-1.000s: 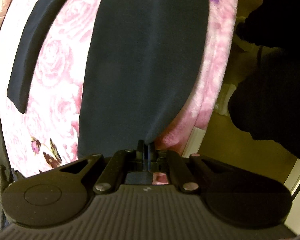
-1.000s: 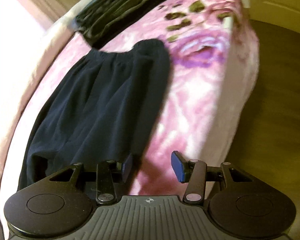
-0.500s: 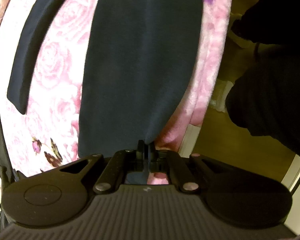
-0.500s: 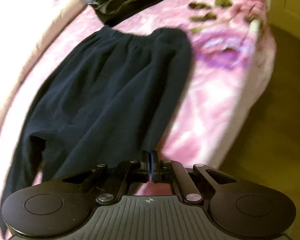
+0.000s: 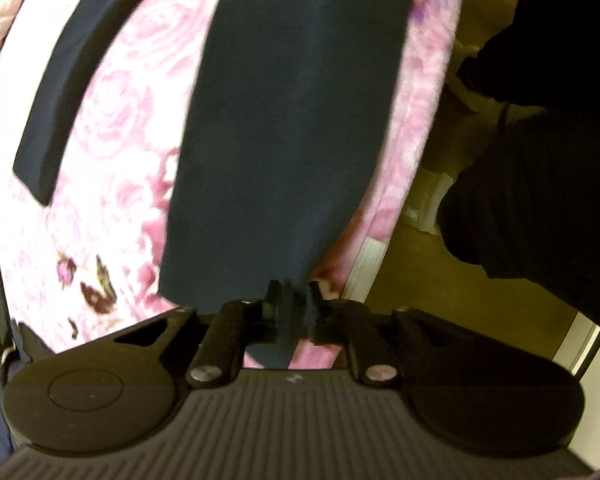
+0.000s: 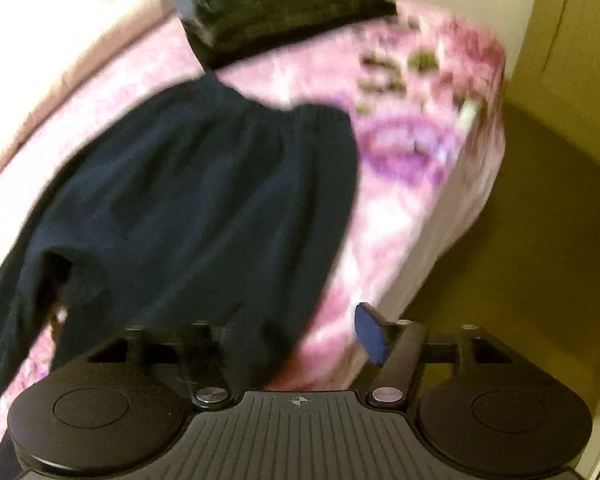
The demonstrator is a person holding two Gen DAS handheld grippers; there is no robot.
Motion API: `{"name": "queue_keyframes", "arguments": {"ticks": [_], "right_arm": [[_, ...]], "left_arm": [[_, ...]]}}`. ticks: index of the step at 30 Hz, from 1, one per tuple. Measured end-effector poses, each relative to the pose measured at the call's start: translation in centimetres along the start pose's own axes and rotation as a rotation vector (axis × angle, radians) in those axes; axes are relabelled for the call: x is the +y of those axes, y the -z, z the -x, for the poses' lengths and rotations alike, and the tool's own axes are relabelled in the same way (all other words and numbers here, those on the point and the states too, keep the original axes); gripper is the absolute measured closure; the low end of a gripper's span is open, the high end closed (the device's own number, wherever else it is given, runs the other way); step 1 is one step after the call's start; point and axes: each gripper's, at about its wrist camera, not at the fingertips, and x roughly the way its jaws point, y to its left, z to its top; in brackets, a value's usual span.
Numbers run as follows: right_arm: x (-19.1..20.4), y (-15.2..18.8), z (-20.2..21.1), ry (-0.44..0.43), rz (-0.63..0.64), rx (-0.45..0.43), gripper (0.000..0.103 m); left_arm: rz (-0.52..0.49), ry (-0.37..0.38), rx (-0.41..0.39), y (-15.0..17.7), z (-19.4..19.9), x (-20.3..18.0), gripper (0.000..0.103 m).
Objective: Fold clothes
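Navy trousers [image 5: 284,120] lie flat on a pink floral blanket [image 5: 128,120], the second leg [image 5: 60,92] spread off to the left. My left gripper [image 5: 293,296] is shut on the hem of the nearer leg at the bed's edge. In the right wrist view the trousers [image 6: 204,200] run away from me to an elastic waistband [image 6: 300,114]. My right gripper [image 6: 300,332] is open at their near side edge. Its right fingertip [image 6: 370,334] shows its blue pad. The left finger is hidden behind the dark cloth.
A stack of folded dark clothes [image 6: 288,4] sits at the far end of the bed. The blanket [image 6: 412,140] drops off to a brown floor [image 6: 540,220] on the right. A person in dark clothing [image 5: 540,180] stands beside the bed.
My right gripper was open, shut on the trousers' side edge half a second ago, and now stands open again, closer to the waistband. The left gripper has kept its hold on the hem.
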Motion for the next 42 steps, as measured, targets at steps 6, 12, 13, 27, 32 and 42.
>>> {"name": "queue_keyframes", "arguments": {"ticks": [6, 12, 13, 27, 32, 42], "right_arm": [[8.6, 0.6, 2.1, -0.229, 0.310, -0.034, 0.042], [17.0, 2.9, -4.7, -0.298, 0.577, 0.136, 0.057], [18.4, 3.6, -6.2, -0.293, 0.604, 0.169, 0.057], [15.0, 3.0, -0.8, -0.217, 0.525, 0.206, 0.045], [14.0, 2.3, 4.6, -0.156, 0.454, 0.193, 0.034], [16.6, -0.2, 12.9, -0.141, 0.505, 0.194, 0.022]], "left_arm": [[0.166, -0.035, -0.040, -1.1, 1.9, 2.5, 0.090], [0.241, -0.069, -0.035, -0.4, 1.5, 3.0, 0.090], [0.241, -0.071, -0.033, -0.1, 1.4, 2.7, 0.090], [0.330, -0.074, -0.146, -1.4, 3.0, 3.9, 0.084], [0.417, -0.070, -0.206, -3.0, 4.7, 6.8, 0.071], [0.650, -0.042, -0.322, -3.0, 10.3, 11.4, 0.031]]}}
